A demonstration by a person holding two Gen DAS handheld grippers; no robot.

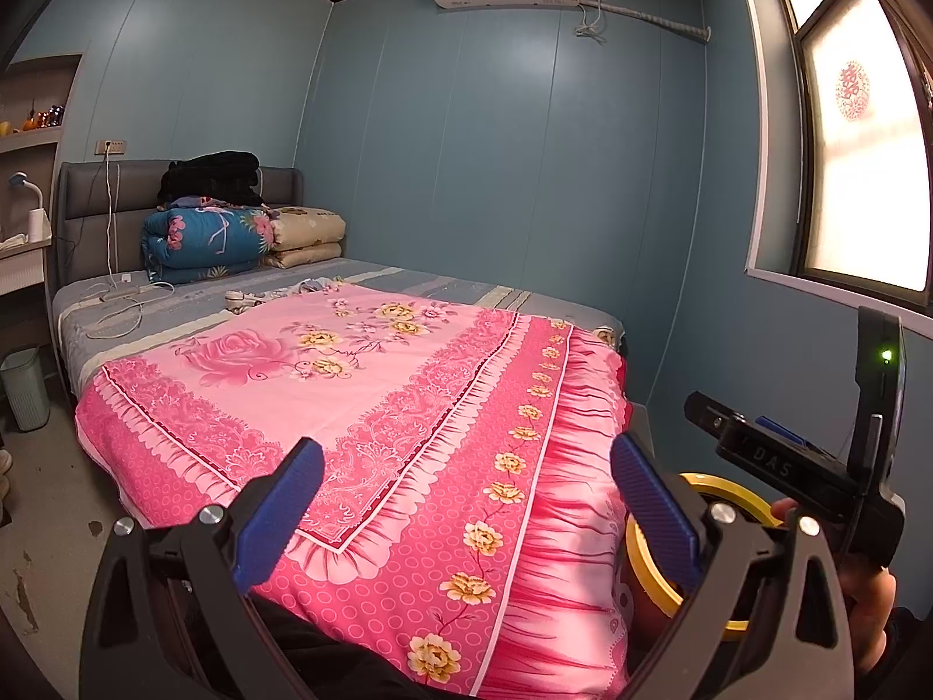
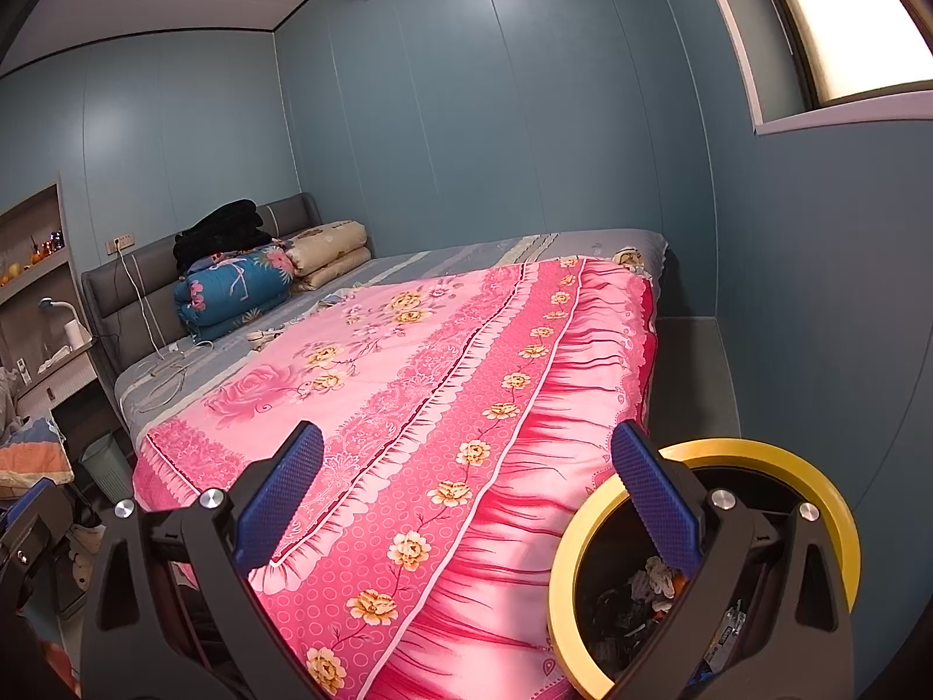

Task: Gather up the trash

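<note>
— What are your grippers doing?
— Your left gripper and right gripper both hang over the near end of the pink floral quilt, jaws spread wide, nothing between them.
— And the trash?
— It sits in the yellow-rimmed bin at your near right, beside the bed's corner; crumpled wrappers lie inside. A pale wastebasket stands far left on the floor.

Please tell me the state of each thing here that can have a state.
Left gripper: open, empty.
Right gripper: open, empty.
Yellow-rimmed round trash bin: uncovered, trash inside.
Pink floral bedspread: spread flat over the bed.
Blue floral quilt: folded, at the headboard.
Grey ribbed wastebasket: upright on the floor.
</note>
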